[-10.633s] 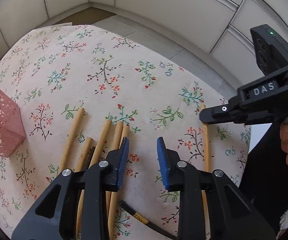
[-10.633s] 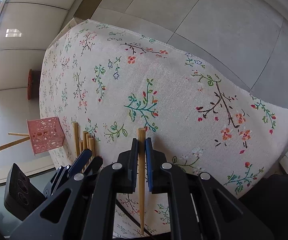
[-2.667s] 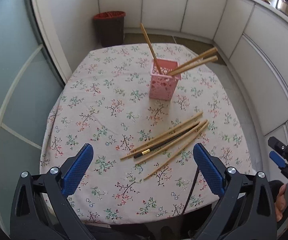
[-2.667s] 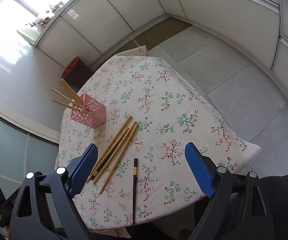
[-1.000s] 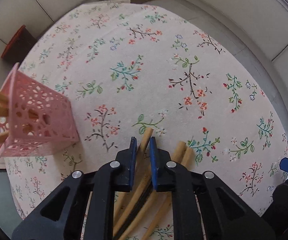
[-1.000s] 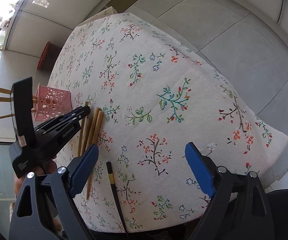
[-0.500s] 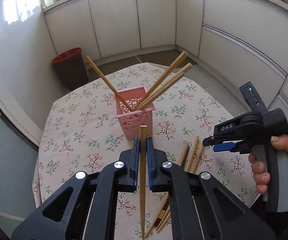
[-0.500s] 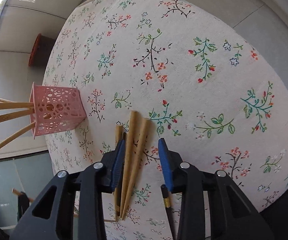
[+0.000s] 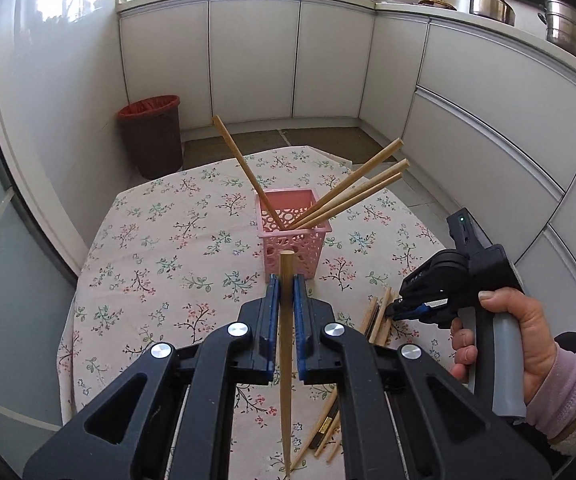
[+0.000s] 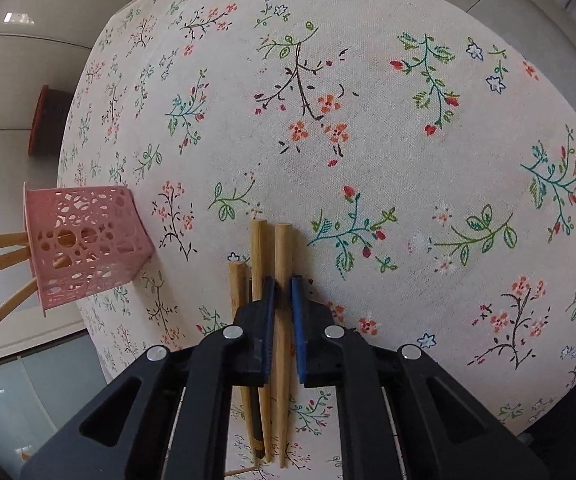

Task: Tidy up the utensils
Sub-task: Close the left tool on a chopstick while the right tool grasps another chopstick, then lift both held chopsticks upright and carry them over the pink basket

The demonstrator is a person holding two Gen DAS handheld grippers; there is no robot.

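My left gripper [image 9: 287, 292] is shut on a wooden chopstick [image 9: 285, 360] and holds it in the air, in front of the pink perforated basket [image 9: 294, 242], which holds several wooden chopsticks [image 9: 352, 196]. My right gripper [image 10: 284, 292] is down on the tablecloth with its jaws closed around the rightmost wooden chopstick [image 10: 283, 256] of the pile; it also shows in the left wrist view [image 9: 404, 310]. Two more wooden chopsticks [image 10: 258, 252] and a dark one [image 10: 257, 432] lie just left of it. The basket [image 10: 84, 246] is to the left.
The round table has a floral cloth [image 9: 160, 248]. A brown bin with a red liner [image 9: 152, 136] stands on the floor behind the table. White cabinets [image 9: 468, 120] line the walls. The table edge is close behind the right gripper [image 10: 548, 420].
My right gripper has dropped closer and closed its jaws around the rightmost chopstick. My left gripper has stayed shut on its chopstick, held up facing the basket.
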